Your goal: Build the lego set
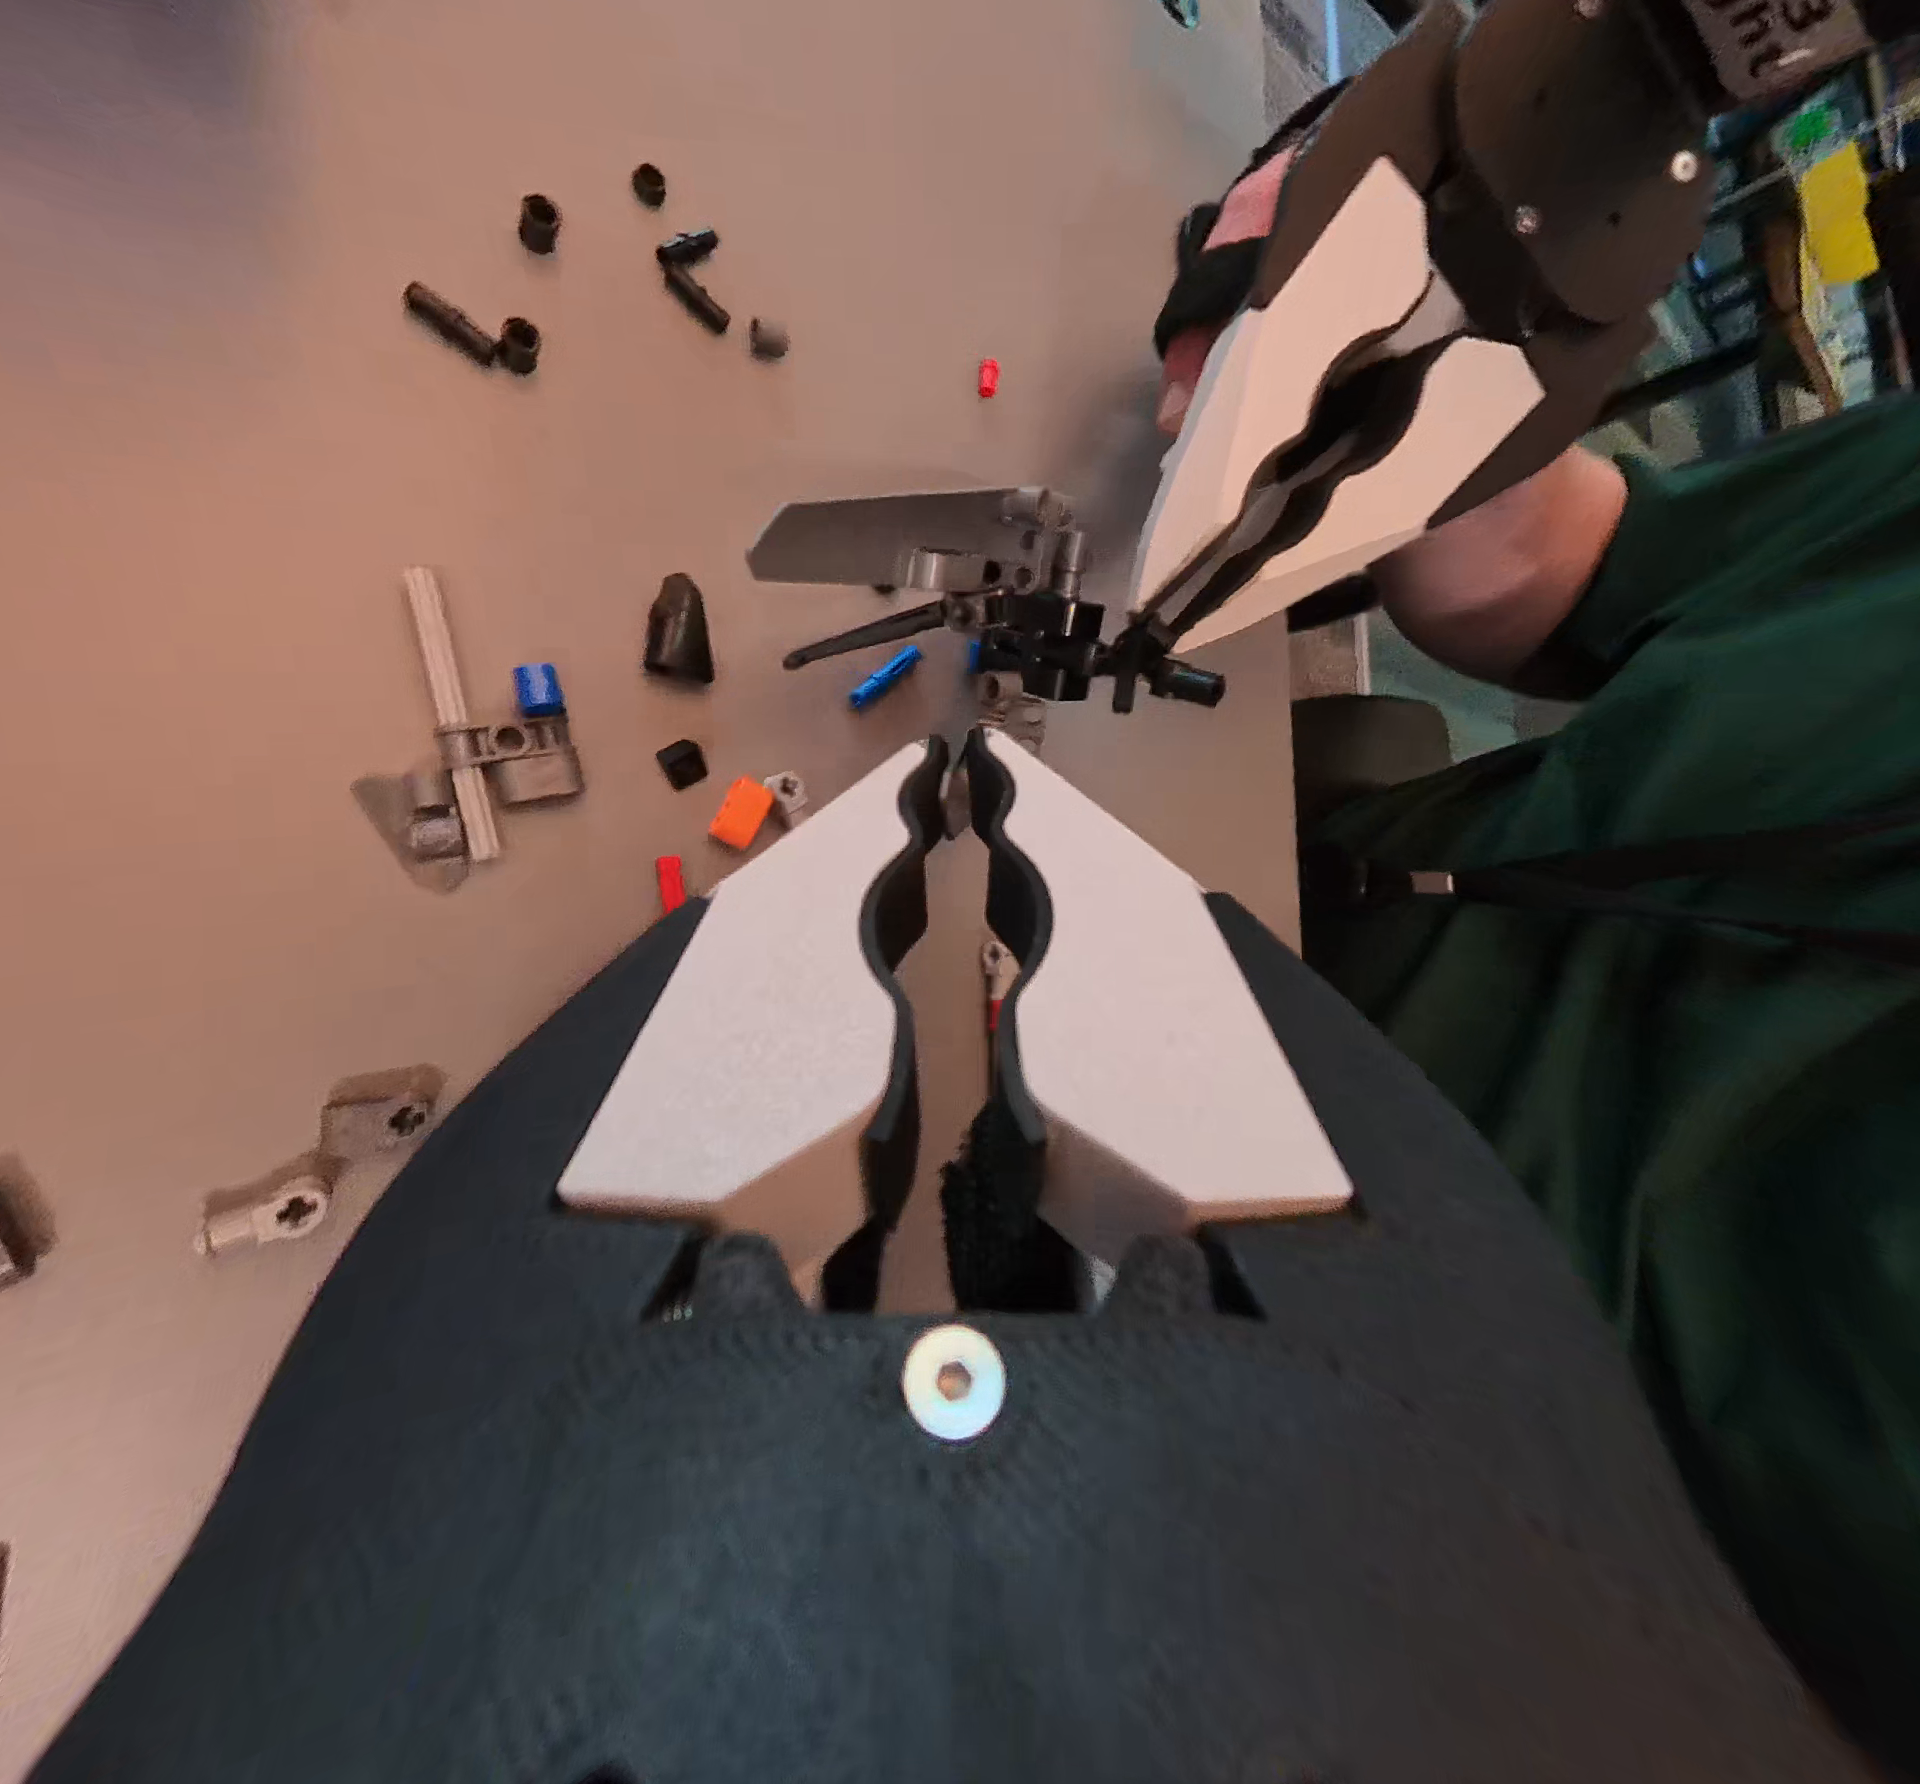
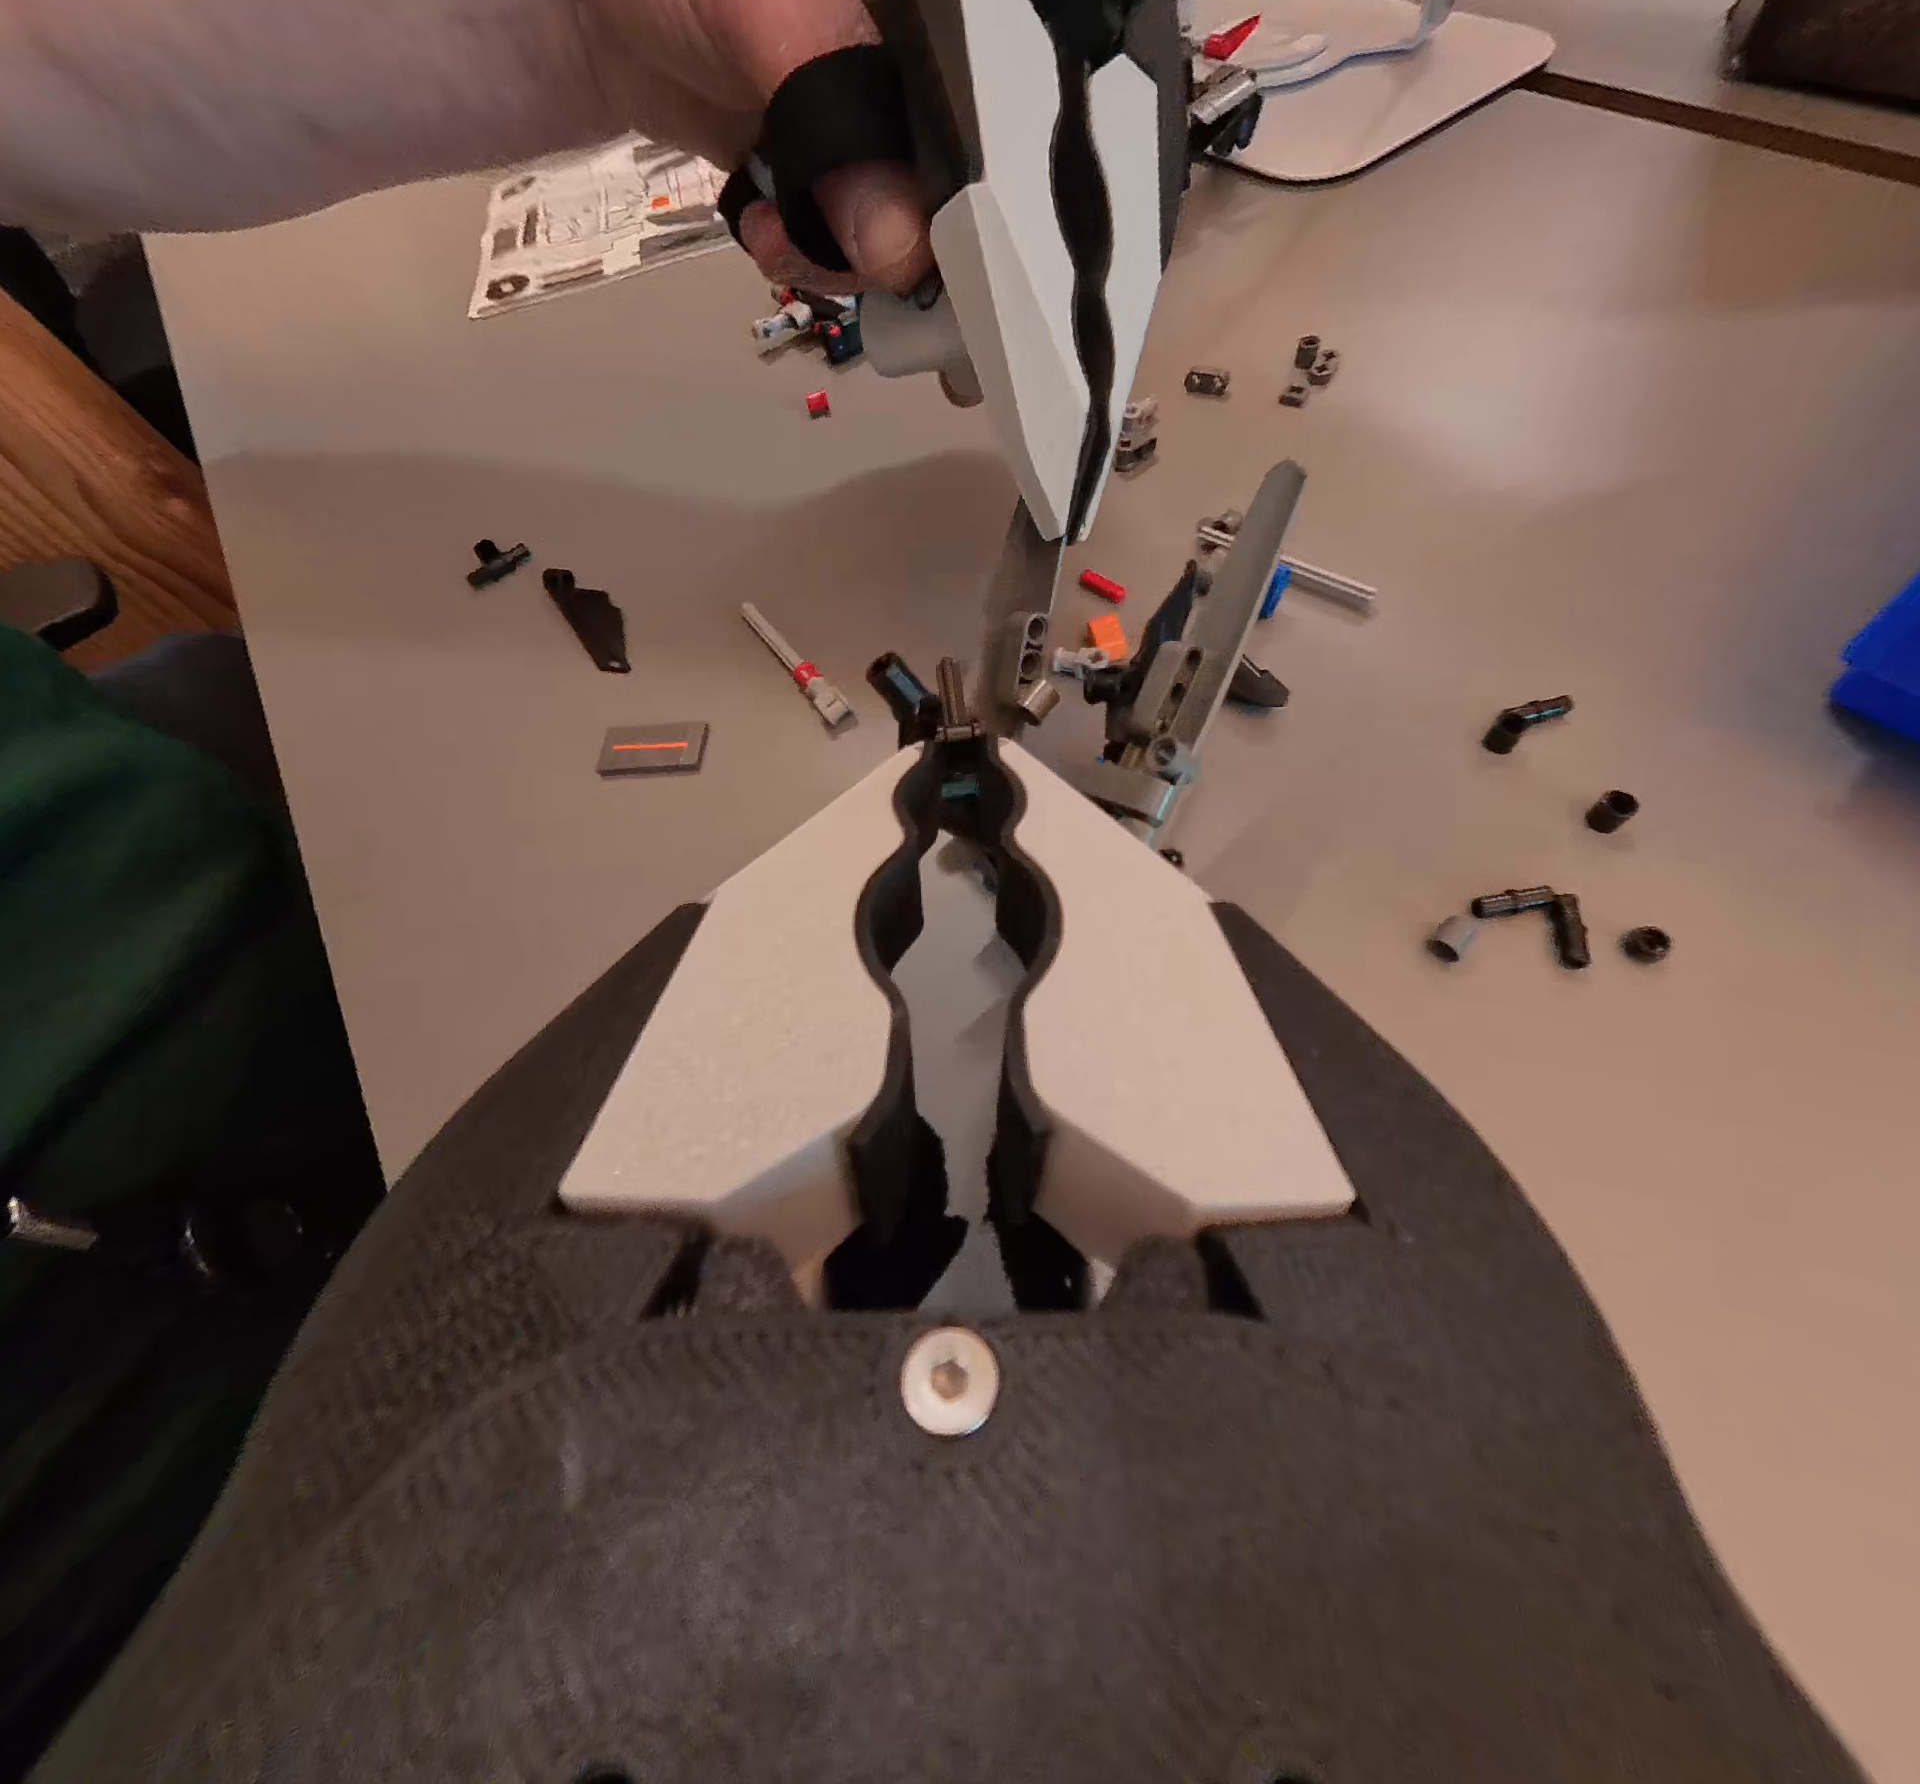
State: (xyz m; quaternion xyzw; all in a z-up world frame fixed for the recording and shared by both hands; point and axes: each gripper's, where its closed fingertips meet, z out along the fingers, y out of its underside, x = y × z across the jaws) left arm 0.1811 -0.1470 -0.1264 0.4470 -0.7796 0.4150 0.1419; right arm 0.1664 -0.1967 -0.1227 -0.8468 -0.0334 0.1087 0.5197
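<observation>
A half-built lego model (image 1: pixel 997 612) of grey wing panels and black connectors is held above the beige table (image 1: pixel 312 487) between both grippers. My left gripper (image 1: pixel 956 758) is shut on a thin grey panel of the model (image 2: pixel 1023 591). In the right wrist view it comes down from above (image 2: pixel 1065 524). My right gripper (image 2: pixel 954 747) is shut on a black connector piece (image 2: pixel 951 711) at the model's near end. In the left wrist view it reaches in from the upper right (image 1: pixel 1143 638). The model's second grey wing (image 2: pixel 1236 581) sticks up to the right.
Loose parts lie around: black pins (image 1: pixel 675 269), a grey axle sub-assembly (image 1: pixel 468 747), an orange piece (image 1: pixel 743 809), a blue pin (image 1: pixel 883 676), a dark striped tile (image 2: pixel 652 748). An instruction sheet (image 2: pixel 592 228) lies at the back. A blue bin (image 2: pixel 1881 664) is at the right, a white stand base (image 2: pixel 1371 93) behind.
</observation>
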